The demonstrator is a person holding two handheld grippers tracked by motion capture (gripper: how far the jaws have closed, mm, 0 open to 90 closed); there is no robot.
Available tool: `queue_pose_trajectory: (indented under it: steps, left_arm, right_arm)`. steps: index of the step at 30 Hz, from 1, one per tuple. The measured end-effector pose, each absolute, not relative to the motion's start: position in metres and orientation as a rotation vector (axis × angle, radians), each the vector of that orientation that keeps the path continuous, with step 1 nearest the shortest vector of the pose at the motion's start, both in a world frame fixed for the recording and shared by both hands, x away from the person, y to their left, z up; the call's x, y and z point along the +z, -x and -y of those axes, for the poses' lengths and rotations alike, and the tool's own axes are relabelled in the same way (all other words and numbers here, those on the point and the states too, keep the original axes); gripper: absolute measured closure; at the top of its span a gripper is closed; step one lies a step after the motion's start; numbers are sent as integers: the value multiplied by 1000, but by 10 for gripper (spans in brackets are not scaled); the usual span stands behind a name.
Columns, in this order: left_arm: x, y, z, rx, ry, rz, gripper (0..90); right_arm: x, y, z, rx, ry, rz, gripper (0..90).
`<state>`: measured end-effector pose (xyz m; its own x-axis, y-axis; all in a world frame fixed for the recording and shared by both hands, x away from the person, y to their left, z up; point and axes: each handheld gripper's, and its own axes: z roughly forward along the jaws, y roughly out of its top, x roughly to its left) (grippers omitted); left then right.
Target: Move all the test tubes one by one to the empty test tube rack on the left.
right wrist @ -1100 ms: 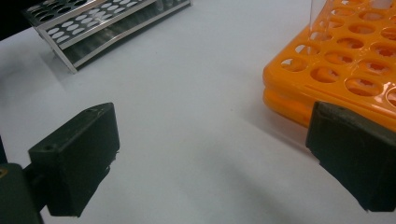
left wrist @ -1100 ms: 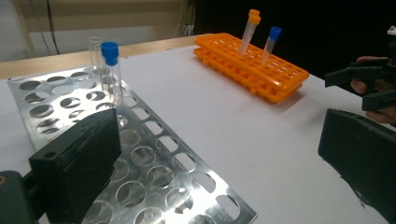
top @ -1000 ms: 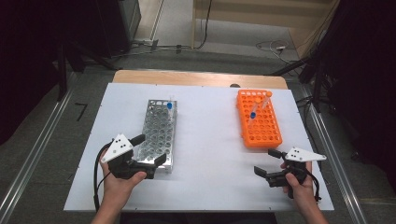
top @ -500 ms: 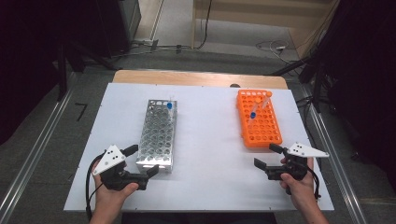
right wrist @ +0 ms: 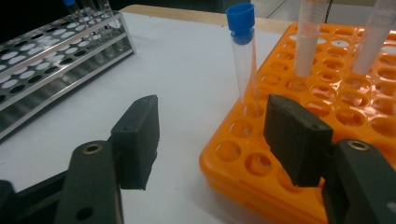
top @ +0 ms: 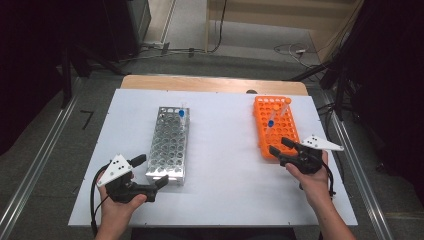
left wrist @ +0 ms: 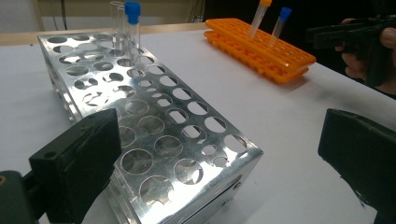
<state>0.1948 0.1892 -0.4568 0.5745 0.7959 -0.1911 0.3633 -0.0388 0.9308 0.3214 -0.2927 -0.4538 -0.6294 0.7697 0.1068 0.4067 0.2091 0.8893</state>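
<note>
A metal tube rack (top: 170, 142) lies left of centre, with a blue-capped tube (top: 181, 114) at its far end. My left gripper (top: 151, 171) is open at the rack's near left corner; in the left gripper view that gripper (left wrist: 217, 135) has the rack's near end (left wrist: 154, 140) between wide jaws. At the right lies an orange rack (top: 275, 125) with a blue-capped tube (right wrist: 245, 56). My right gripper (right wrist: 212, 126) is open at the orange rack's near corner (right wrist: 243, 163). Its jaws have just been closing, and nothing is pressed between them.
Two more tubes (right wrist: 310, 37) stand behind the blue-capped one in the orange rack. A clear tube (left wrist: 116, 23) stands beside the blue-capped one in the metal rack. The white table top (top: 225, 150) ends close behind both hands, and metal rails run along its sides.
My right gripper has moved forward to the near corner of the orange rack, and its jaws have narrowed. The left gripper has drawn back slightly toward the near edge.
</note>
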Motion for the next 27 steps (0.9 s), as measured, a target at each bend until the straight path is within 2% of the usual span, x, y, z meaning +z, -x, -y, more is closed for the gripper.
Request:
queue_pose_trajectory:
  steps: [3, 10, 22, 27]
  left_arm:
    - [-457, -195, -189, 465, -1642, -989, 0]
    - [-457, -195, -189, 468, -1645, -995, 0]
    - [-458, -195, -187, 469, -1649, -993, 0]
    - [-458, -195, -187, 467, -1647, -995, 0]
  right_arm:
    - [-455, -334, 289, 1385, -1106, -2147, 363]
    - [-455, -358, 280, 1335, -1120, -2156, 514]
    - [-470, -378, 269, 1211, -1153, -2157, 670]
    - [-476, -381, 265, 1209, -1137, -2163, 702]
